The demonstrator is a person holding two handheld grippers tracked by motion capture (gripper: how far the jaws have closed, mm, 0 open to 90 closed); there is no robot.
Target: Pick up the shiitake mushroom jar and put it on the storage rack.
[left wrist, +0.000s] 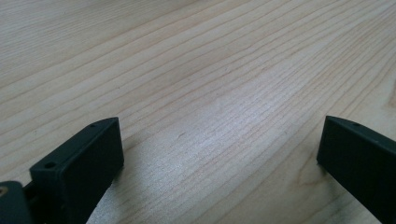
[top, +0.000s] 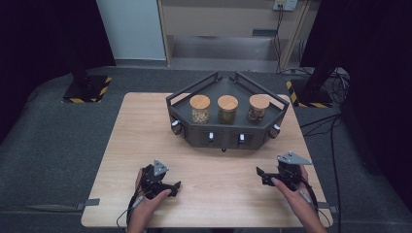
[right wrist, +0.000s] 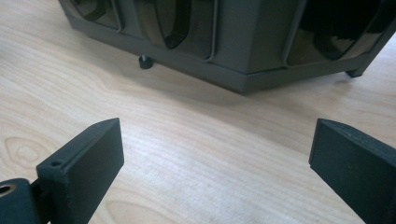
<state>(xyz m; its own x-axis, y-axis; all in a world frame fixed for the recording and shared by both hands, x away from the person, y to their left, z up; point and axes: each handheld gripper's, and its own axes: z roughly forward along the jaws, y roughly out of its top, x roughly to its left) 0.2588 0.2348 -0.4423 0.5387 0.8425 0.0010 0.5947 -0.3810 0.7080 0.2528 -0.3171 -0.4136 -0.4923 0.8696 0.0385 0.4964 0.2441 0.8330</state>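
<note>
A dark angular rack stands at the back middle of the wooden table. On it stand three glass jars with wooden lids: a left jar, a middle jar and a right jar. My left gripper rests low on the table near the front left, jaws open over bare wood. My right gripper sits at the front right, open and holding nothing. Its view looks at the rack's lower wall and a small foot.
The rack's front carries small knobs and white switches. Grey floor surrounds the table; black stands with yellow-striped bases sit at the back corners. Cables run along the right side. Bare wood lies between the grippers and the rack.
</note>
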